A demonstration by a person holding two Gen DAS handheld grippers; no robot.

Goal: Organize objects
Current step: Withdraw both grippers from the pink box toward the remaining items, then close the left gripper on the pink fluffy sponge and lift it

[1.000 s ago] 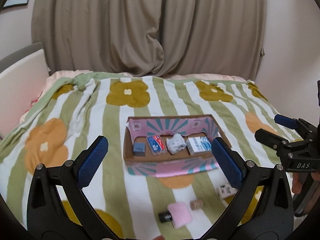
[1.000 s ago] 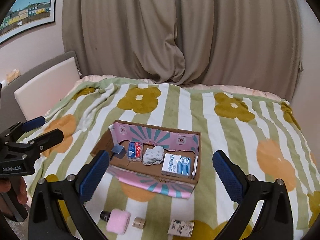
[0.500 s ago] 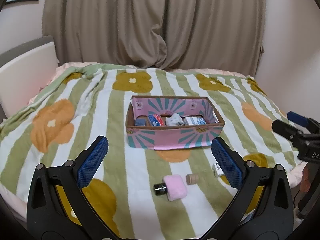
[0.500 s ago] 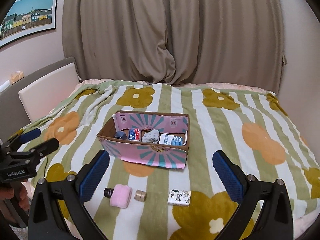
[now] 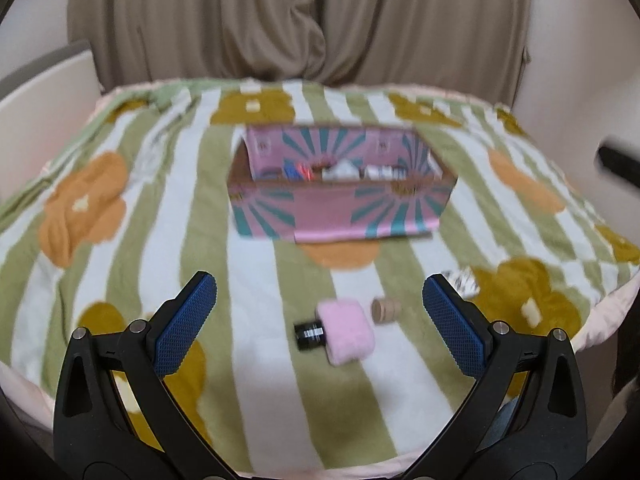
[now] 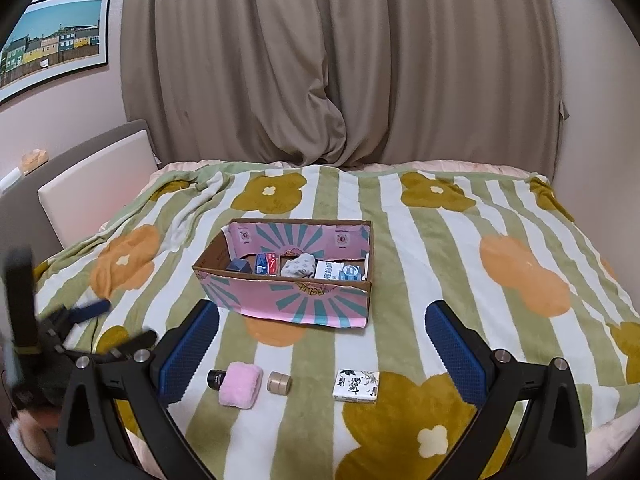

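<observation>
Striped floral blanket (image 6: 420, 240) on bed, taupe curtains (image 6: 340, 60) behind, both grippers' jaws wide, empty.

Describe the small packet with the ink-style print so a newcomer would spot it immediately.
Start at the pink cardboard box with teal sunburst stripes on the green-striped floral blanket. In the row of loose items in front of it, the flat white square packet with black ink print lies rightmost, on a mustard flower; its neighbours are rounded or fluffy.

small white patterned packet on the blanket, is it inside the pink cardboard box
No, the small white patterned packet lies on the striped floral blanket, in front of the pink cardboard box.
</observation>
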